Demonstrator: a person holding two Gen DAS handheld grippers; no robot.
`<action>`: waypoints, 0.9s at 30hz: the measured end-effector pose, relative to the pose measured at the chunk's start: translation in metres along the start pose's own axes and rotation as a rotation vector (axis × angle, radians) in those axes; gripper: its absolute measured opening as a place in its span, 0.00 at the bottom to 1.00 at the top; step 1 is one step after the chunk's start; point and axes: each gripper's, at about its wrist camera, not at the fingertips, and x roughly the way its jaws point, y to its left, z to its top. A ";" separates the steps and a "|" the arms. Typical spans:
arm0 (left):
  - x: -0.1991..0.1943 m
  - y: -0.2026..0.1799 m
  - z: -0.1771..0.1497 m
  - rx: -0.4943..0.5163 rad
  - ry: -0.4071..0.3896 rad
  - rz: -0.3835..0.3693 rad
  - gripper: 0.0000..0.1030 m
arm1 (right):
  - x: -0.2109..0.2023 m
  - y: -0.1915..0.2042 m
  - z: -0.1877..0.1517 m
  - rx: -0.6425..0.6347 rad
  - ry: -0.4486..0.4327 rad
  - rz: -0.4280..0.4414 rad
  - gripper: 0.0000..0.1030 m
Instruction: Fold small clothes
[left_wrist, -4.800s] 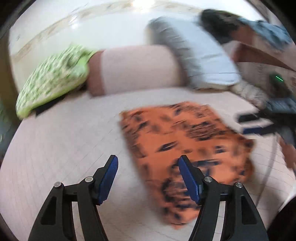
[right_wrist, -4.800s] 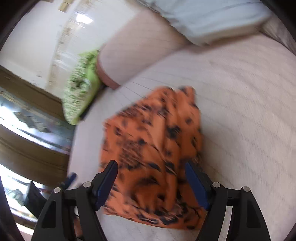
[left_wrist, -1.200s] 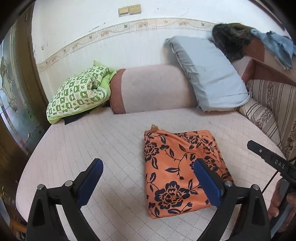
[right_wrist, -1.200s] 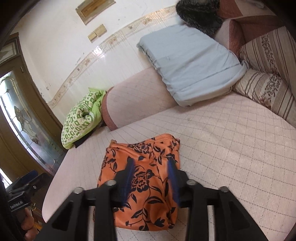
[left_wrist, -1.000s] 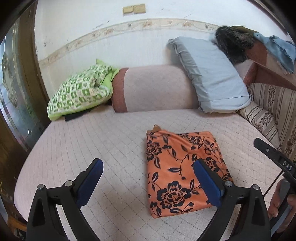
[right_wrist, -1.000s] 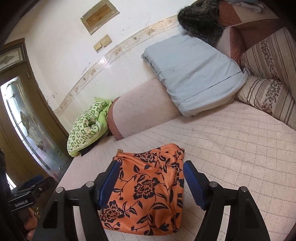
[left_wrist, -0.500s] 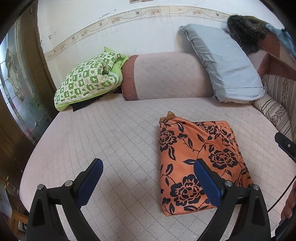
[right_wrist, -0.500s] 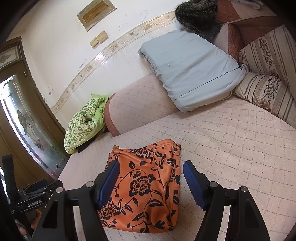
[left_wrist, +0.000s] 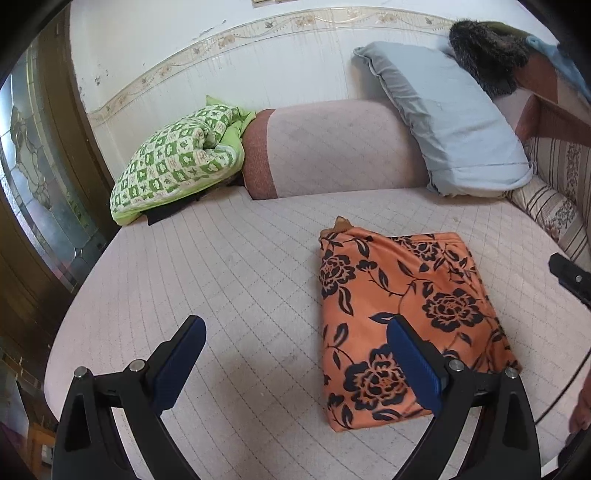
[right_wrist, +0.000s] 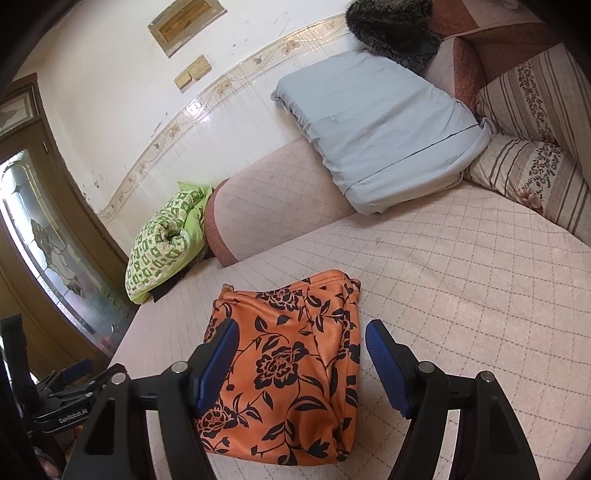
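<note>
A home's living room: a quilted pink sofa (left_wrist: 229, 266) with a grey pillow (left_wrist: 450, 125), striped floral cushions (right_wrist: 532, 173), a tiled wall border and a stained-glass wooden door (right_wrist: 40, 236).

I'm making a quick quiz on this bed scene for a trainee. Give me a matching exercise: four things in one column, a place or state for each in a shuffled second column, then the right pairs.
Things:
1. orange floral garment
2. green checked quilt
3. pale blue pillow
4. right gripper

Places or states:
A. leaning on the backrest, below a dark furry thing
B. jaws open, nothing held
C. folded flat on the mattress
D. bundled at the far end, near the glazed door

Pairs: 1-C, 2-D, 3-A, 4-B
</note>
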 end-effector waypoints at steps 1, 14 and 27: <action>0.004 0.000 0.001 0.007 -0.007 0.006 0.95 | 0.001 0.000 -0.001 0.000 0.005 0.000 0.72; 0.080 0.021 0.008 -0.071 0.021 -0.075 0.95 | 0.034 -0.001 -0.008 0.036 0.088 -0.031 0.72; 0.082 0.003 0.006 0.018 -0.017 -0.068 0.95 | 0.060 0.000 -0.008 0.041 0.140 -0.049 0.72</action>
